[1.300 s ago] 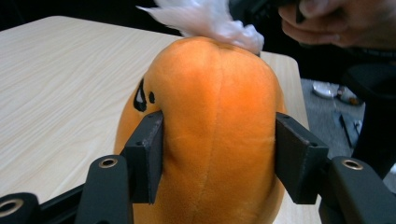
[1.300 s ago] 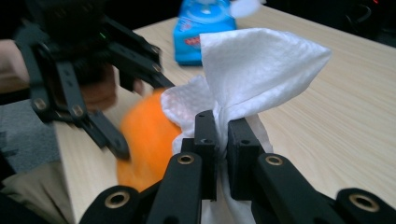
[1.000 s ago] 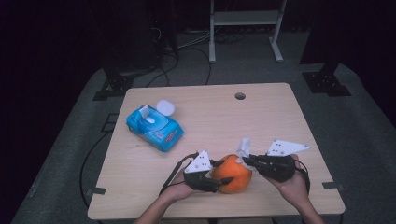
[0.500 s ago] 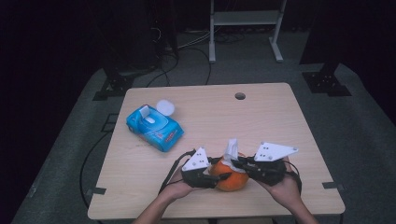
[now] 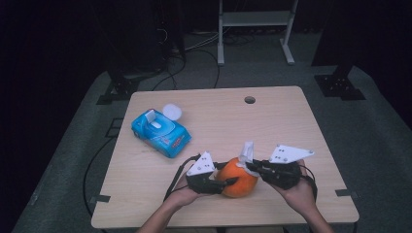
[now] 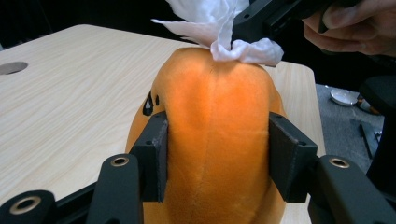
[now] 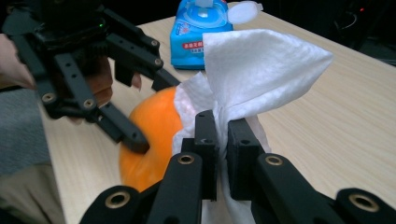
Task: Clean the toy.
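Note:
An orange plush toy (image 5: 238, 178) lies near the table's front edge. My left gripper (image 5: 228, 182) is shut on it, and its pads (image 6: 152, 154) press into both sides of the toy (image 6: 217, 140). Those jaws have just been closing a little further on the toy. My right gripper (image 7: 223, 140) is shut on a crumpled white wipe (image 7: 261, 65). It holds the wipe (image 5: 248, 150) against the top of the toy (image 7: 154, 126) from the right side.
A blue pack of wet wipes (image 5: 160, 132) with its lid flipped open lies at the left of the wooden table (image 5: 272, 121). A round cable hole (image 5: 249, 100) sits near the far edge. Cables and a shelf's legs are on the floor beyond.
The right gripper with the wipe slid left over the toy's top, then back a little to the right. The left gripper stayed in place on the toy.

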Available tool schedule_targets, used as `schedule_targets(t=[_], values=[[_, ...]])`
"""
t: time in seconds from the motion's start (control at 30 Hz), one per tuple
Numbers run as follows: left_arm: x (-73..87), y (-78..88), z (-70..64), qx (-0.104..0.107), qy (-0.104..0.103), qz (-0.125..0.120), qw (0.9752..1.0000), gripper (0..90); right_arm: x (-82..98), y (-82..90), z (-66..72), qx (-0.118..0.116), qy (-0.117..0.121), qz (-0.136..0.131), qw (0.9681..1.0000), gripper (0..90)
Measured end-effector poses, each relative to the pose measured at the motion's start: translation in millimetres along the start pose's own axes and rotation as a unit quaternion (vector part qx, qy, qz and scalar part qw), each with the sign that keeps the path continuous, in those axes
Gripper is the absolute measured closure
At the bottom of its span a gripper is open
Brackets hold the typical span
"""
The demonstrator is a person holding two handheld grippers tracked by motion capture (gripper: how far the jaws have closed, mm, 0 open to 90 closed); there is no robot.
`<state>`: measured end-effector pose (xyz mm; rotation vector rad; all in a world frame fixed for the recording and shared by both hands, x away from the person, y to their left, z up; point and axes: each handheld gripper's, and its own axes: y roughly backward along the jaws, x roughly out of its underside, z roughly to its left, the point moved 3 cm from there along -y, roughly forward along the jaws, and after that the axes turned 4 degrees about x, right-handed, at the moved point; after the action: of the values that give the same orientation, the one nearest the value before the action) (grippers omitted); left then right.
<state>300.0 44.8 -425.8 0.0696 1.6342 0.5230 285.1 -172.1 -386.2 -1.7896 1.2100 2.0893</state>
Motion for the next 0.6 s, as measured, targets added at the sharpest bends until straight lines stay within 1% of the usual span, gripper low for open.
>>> schedule_targets(t=[0.03, 0.1, 0.13, 0.17, 0.2, 0.23, 0.27, 0.3, 0.33, 0.37, 0.4, 0.43, 0.47, 0.5, 0.53, 0.57, 0.6], values=[[-1.3, 1.7, 1.0, -0.004, -0.003, 0.0, 1.0, 46.3, -0.7, 3.0, 1.8, -0.009, -0.006, -0.004, 0.9999, 83.7], [-1.5, 0.3, 2.1, -0.004, -0.003, 0.008, 1.0, 46.2, -5.4, 5.0, 8.7, -0.026, -0.003, -0.016, 0.9995, 83.6], [0.9, -2.6, 1.6, -0.004, -0.005, 0.015, 0.9999, 46.2, -7.9, 4.1, 11.8, -0.034, 0.002, -0.025, 0.9991, 83.6], [6.7, -8.1, -0.5, 0.001, -0.009, 0.02, 0.9998, 46.1, -8.7, 2.5, 13.7, -0.037, 0.003, -0.027, 0.999, 83.6], [8.6, -9.7, -1.7, 0.006, -0.003, 0.016, 0.9999, 46.1, -7.1, -3.2, 14.3, -0.036, 0.006, -0.016, 0.9992, 83.7], [8.8, -10.3, -2.4, 0.002, -0.003, 0.017, 0.9998, 46.1, -4.0, -8.1, 12.3, -0.028, 0.013, -0.007, 0.9995, 83.7], [8.4, -11.2, -3.1, -0.005, -0.01, 0.025, 0.9996, 45.8, 2.9, -13.8, 7.5, -0.011, 0.017, 0.01, 0.9998, 83.8], [8.1, -12.0, -3.9, -0.005, -0.014, 0.025, 0.9996, 45.5, 9.8, -16.8, 0.2, -0.008, 0.006, 0.014, 0.9999, 83.8], [8.0, -12.6, -4.2, -0.004, -0.013, 0.023, 0.9996, 45.4, 13.6, -15.8, -6.2, -0.017, -0.019, 0.013, 0.9996, 83.8], [8.1, -12.8, -4.0, -0.002, -0.015, 0.023, 0.9996, 45.4, 13.8, -12.4, -9.4, -0.006, -0.021, 0.015, 0.9996, 83.8], [8.1, -12.5, -3.7, -0.003, -0.014, 0.021, 0.9997, 45.3, 11.9, -9.1, -9.7, 0.012, -0.011, 0.015, 0.9997, 83.7], [8.2, -12.5, -3.1, -0.003, -0.01, 0.018, 0.9998, 45.3, 9.1, -5.7, -8.4, 0.011, -0.013, 0.01, 0.9998, 83.8], [8.7, -12.5, -2.3, -0.002, -0.007, 0.016, 0.9999, 45.2, 5.2, -3.5, -4.6, -0.003, -0.016, -0.002, 0.9999, 83.7], [9.1, -13.0, -2.2, 0.001, -0.004, 0.013, 0.9999, 45.1, 1.3, -3.4, 2.0, -0.01, -0.009, -0.004, 0.9999, 83.7], [9.5, -13.1, -2.3, 0.002, -0.006, 0.014, 0.9999, 45.1, -2.1, -5.4, 8.9, -0.013, 0.007, -0.004, 0.9999, 83.7], [9.6, -13.2, -2.8, 0.001, -0.006, 0.014, 0.9999, 45.1, -3.9, -8.3, 14.6, -0.018, 0.016, -0.001, 0.9997, 83.7], [9.7, -13.2, -3.2, 0.0, -0.006, 0.014, 0.9999, 45.1, -3.9, -11.7, 17.8, -0.016, 0.027, 0.006, 0.9995, 83.7]])
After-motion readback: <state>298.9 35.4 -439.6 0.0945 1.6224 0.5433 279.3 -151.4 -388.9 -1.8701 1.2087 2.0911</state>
